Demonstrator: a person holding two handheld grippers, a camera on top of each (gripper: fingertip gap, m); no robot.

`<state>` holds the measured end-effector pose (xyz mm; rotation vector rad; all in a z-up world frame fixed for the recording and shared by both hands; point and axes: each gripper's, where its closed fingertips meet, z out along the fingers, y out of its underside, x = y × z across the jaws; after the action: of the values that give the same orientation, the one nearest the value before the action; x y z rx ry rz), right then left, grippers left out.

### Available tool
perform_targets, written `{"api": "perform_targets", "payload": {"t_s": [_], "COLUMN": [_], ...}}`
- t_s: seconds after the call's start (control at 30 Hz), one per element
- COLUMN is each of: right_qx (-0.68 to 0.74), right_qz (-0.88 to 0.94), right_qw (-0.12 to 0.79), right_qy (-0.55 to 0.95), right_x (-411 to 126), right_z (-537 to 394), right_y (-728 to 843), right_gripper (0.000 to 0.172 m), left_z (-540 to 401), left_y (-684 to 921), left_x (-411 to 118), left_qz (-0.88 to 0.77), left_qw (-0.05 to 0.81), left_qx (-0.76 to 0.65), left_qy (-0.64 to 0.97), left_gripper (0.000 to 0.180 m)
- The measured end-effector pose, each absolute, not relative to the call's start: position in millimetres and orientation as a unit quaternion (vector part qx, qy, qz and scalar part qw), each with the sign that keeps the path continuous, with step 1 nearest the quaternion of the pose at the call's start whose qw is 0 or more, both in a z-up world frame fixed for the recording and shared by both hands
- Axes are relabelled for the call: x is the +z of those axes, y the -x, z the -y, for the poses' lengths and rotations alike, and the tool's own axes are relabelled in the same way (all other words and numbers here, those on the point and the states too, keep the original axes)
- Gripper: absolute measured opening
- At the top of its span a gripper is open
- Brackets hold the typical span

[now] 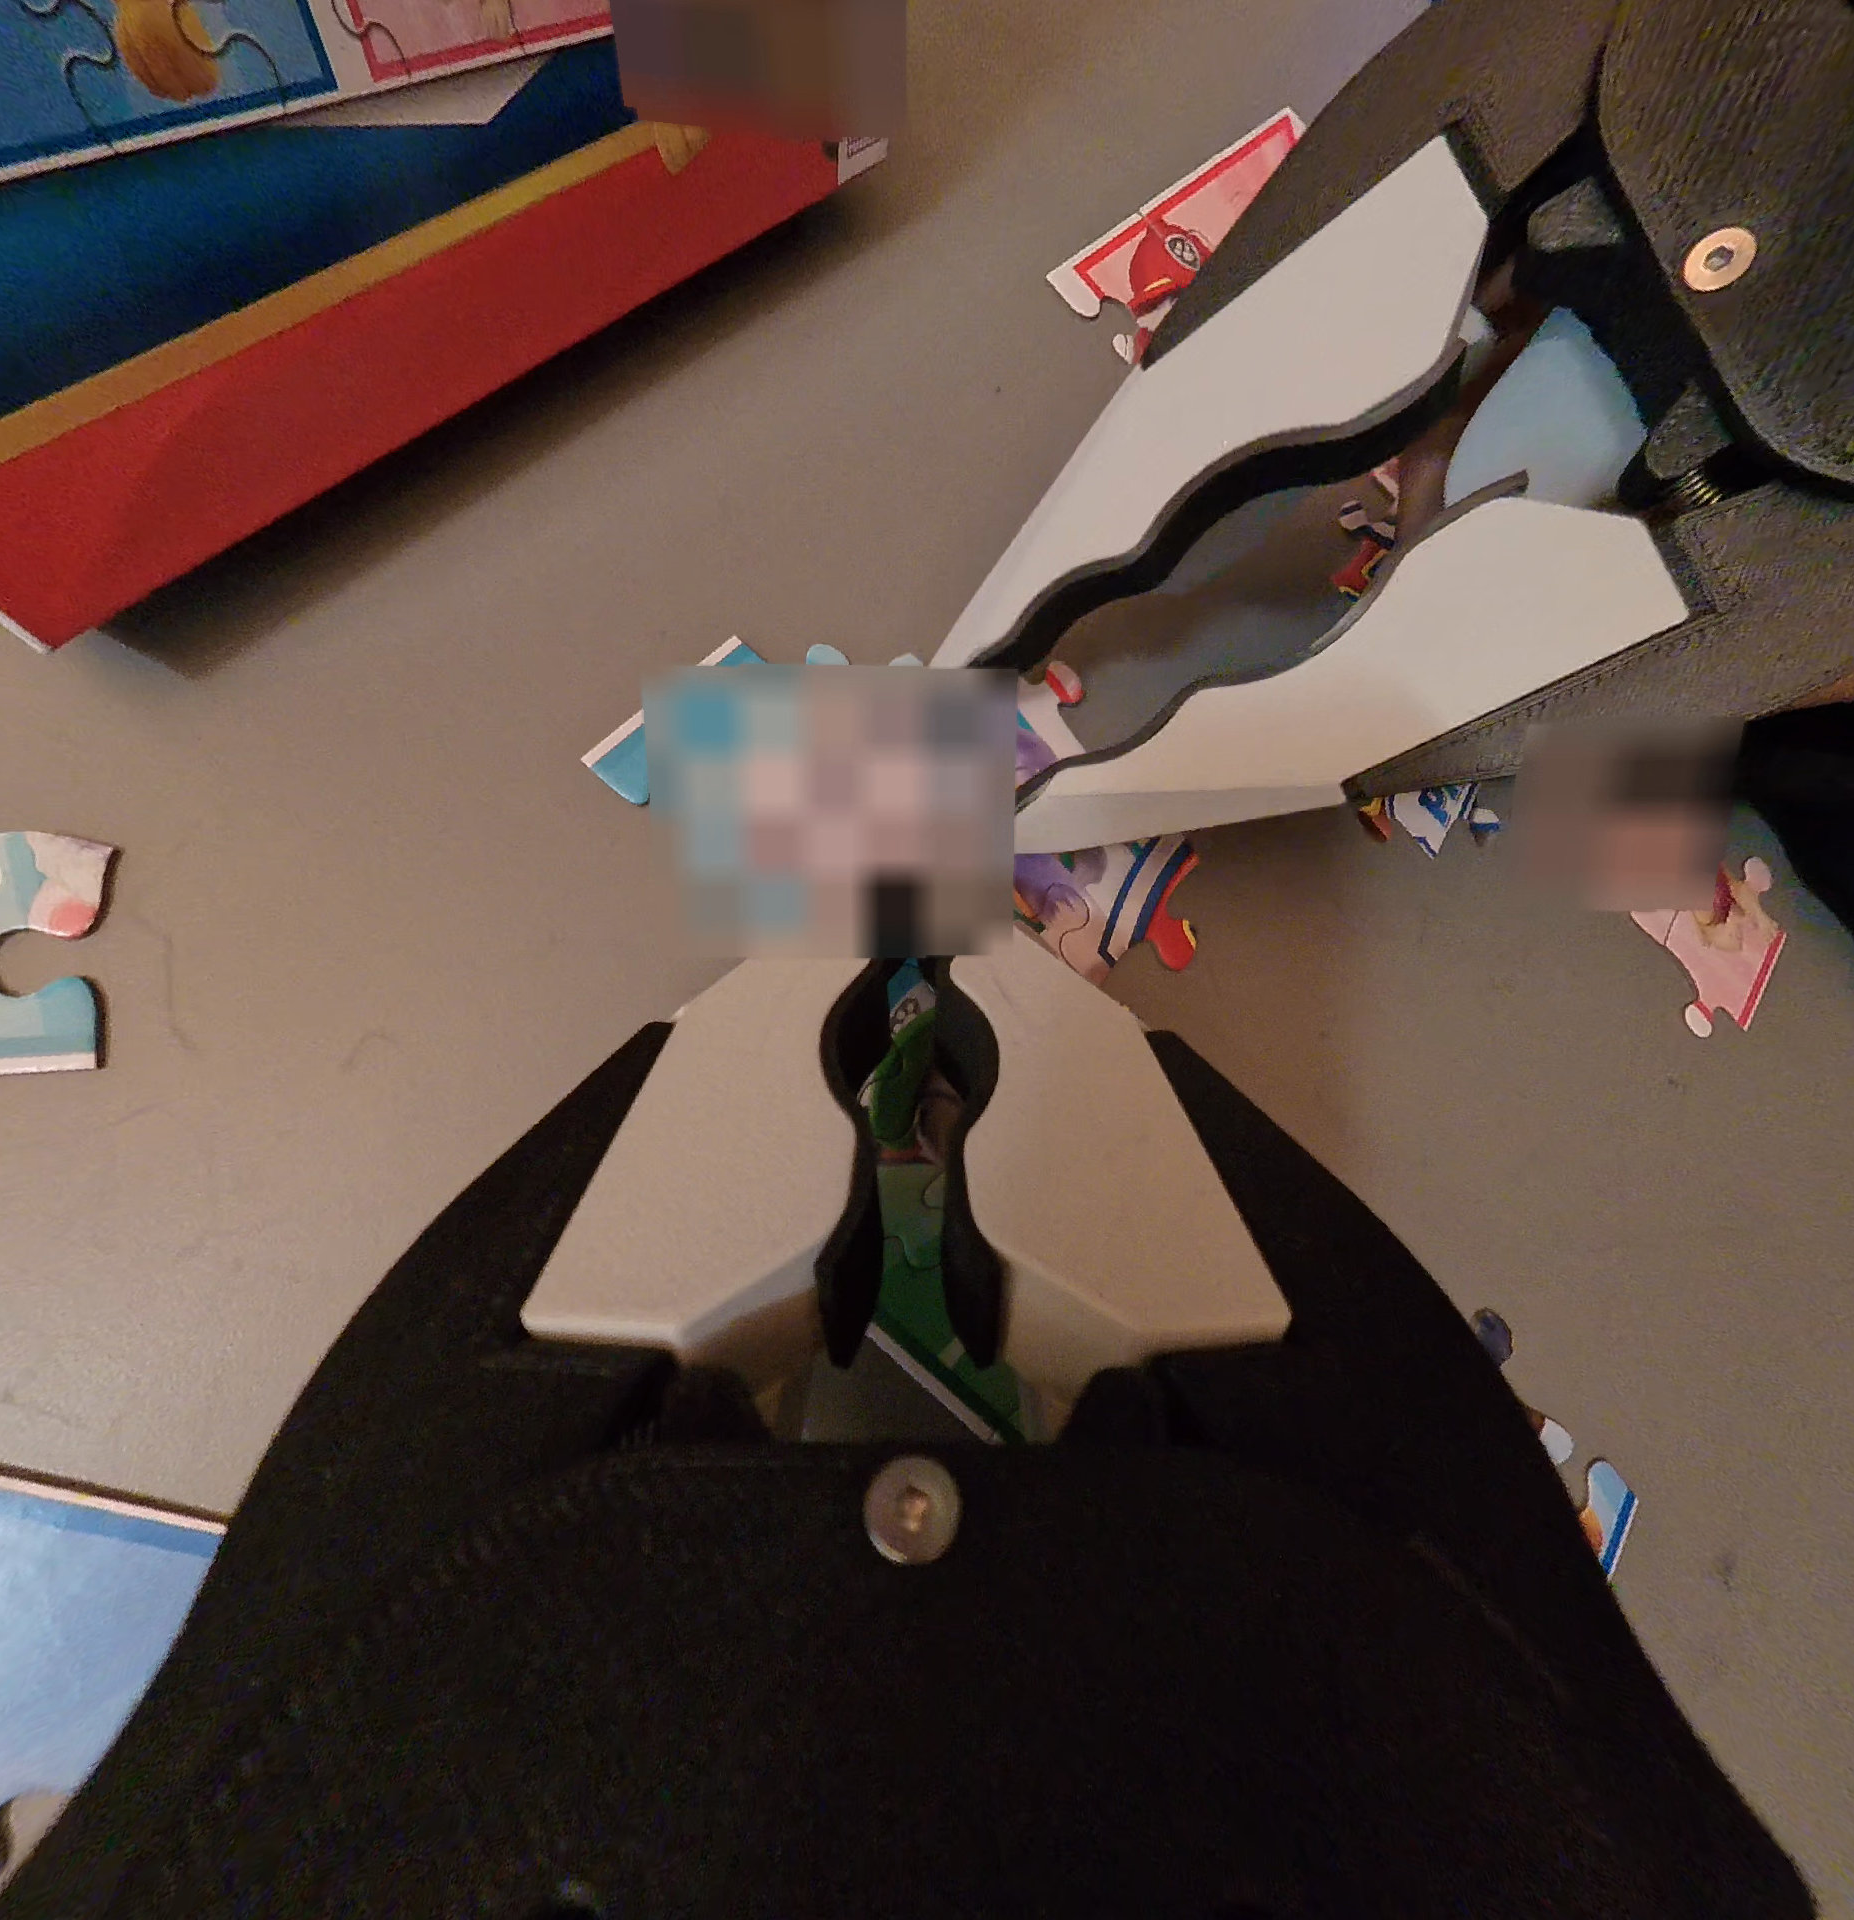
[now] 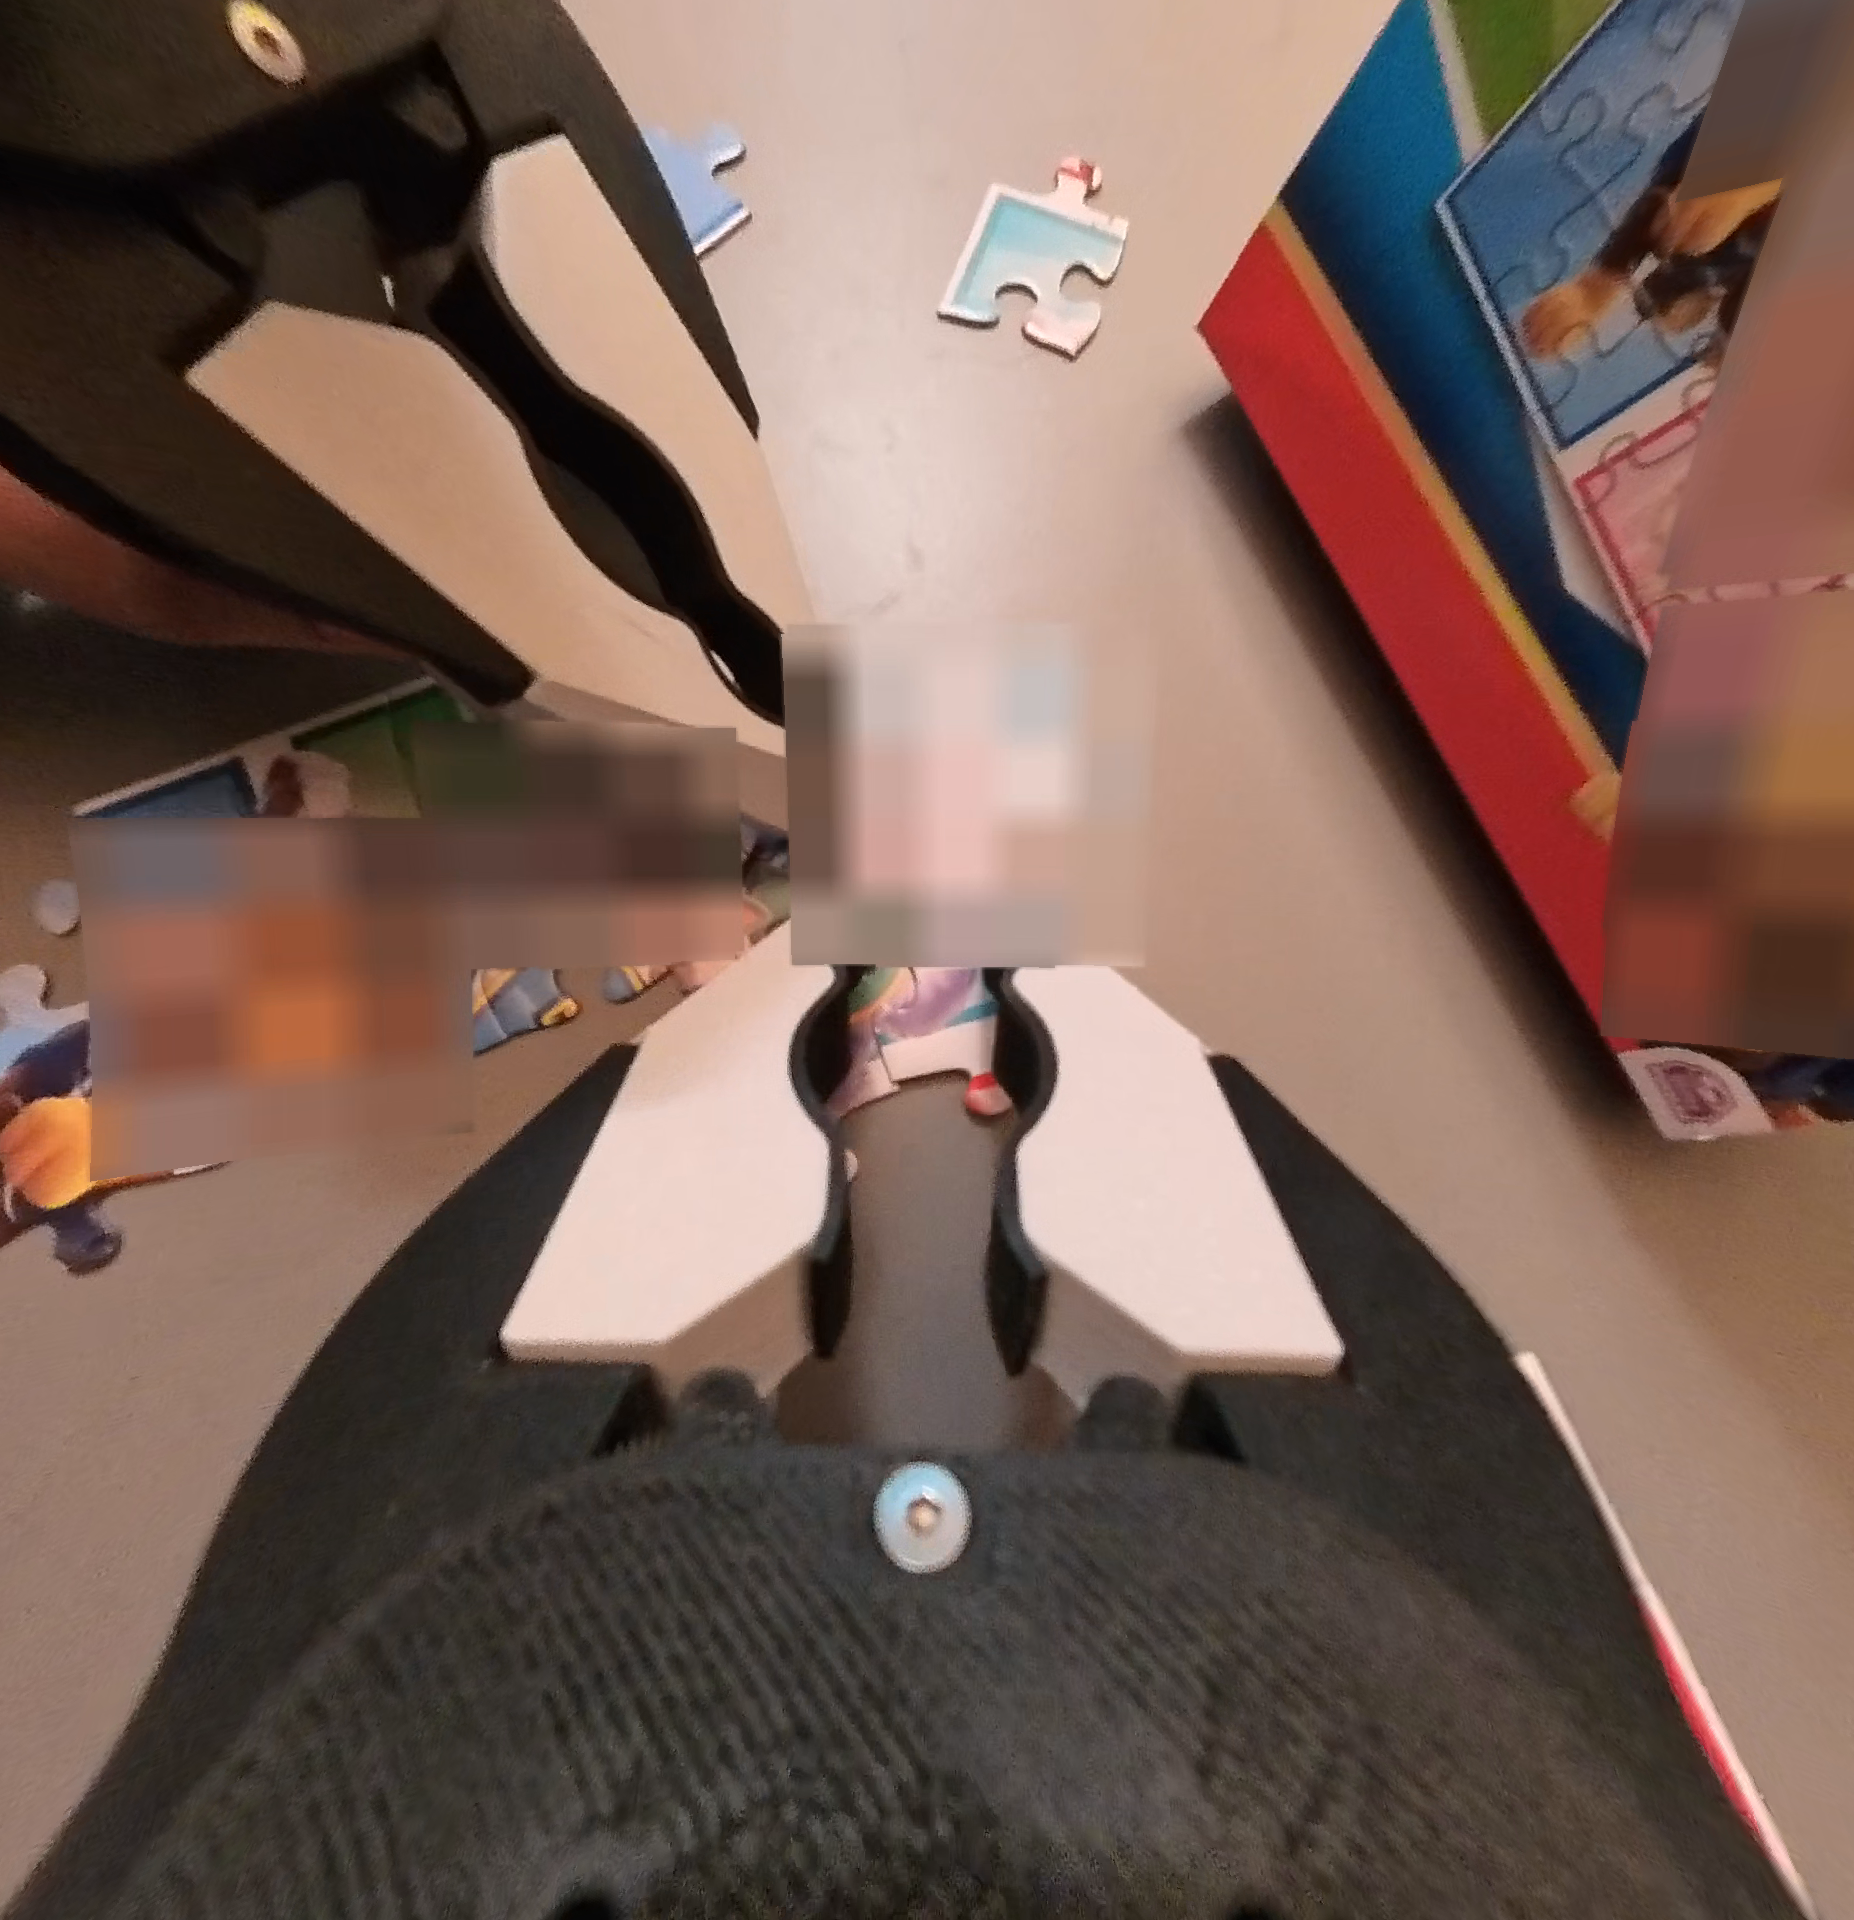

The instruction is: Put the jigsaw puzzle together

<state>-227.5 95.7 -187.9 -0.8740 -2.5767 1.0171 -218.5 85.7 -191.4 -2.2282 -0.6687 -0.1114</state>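
In the left wrist view we see the left gripper (image 1: 907, 971) at the lower centre of the frame with its fingers drawn together; the very tips are hidden behind a blurred patch. A green puzzle piece (image 1: 902, 1101) shows in the narrow slot between the fingers, and we cannot tell whether they pinch it or it lies on the bench (image 1: 383, 1143) underneath.

The right gripper (image 1: 1016, 727) reaches in from the upper right of that frame, its fingers parted by a narrow gap, the tips resting at a cluster of joined puzzle pieces (image 1: 1110, 894) in the middle of the frame. In the right wrist view the gap between its fingers (image 2: 829, 1039) shows a purple and white edge of that cluster (image 2: 933, 1008); the pads do not visibly press on it.

A red and blue puzzle box (image 1: 279, 312) lies at the upper left of the left wrist view. A loose pale blue piece (image 1: 40, 945) sits at the left edge, a pink piece (image 1: 1723, 956) at the right, and a red-bordered piece (image 1: 1162, 249) near the top right.
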Motion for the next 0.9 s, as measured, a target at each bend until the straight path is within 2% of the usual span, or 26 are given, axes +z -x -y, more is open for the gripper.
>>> {"api": "perform_targets", "payload": {"t_s": [0.6, 0.77, 0.9], "right_qx": [0.339, 0.379, 0.35], "right_qz": [0.877, 0.853, 0.858], "right_qw": [0.11, 0.115, 0.088], "right_qy": [0.323, 0.339, 0.367], "right_x": [-190, -172, -189], "right_z": [-111, -113, -119], "right_y": [227, 230, 227], "right_gripper": [0.016, 0.006, 0.005], "left_z": [-86, -86, -86], "left_y": [219, 218, 218], "left_x": [-191, -191, -191], "left_qz": [0.268, 0.267, 0.267], "left_qw": [0.403, 0.402, 0.402], "left_qx": [-0.055, -0.052, -0.05], "left_qy": [0.873, 0.874, 0.875], "left_gripper": [0.0, 0.0, 0.0]}}
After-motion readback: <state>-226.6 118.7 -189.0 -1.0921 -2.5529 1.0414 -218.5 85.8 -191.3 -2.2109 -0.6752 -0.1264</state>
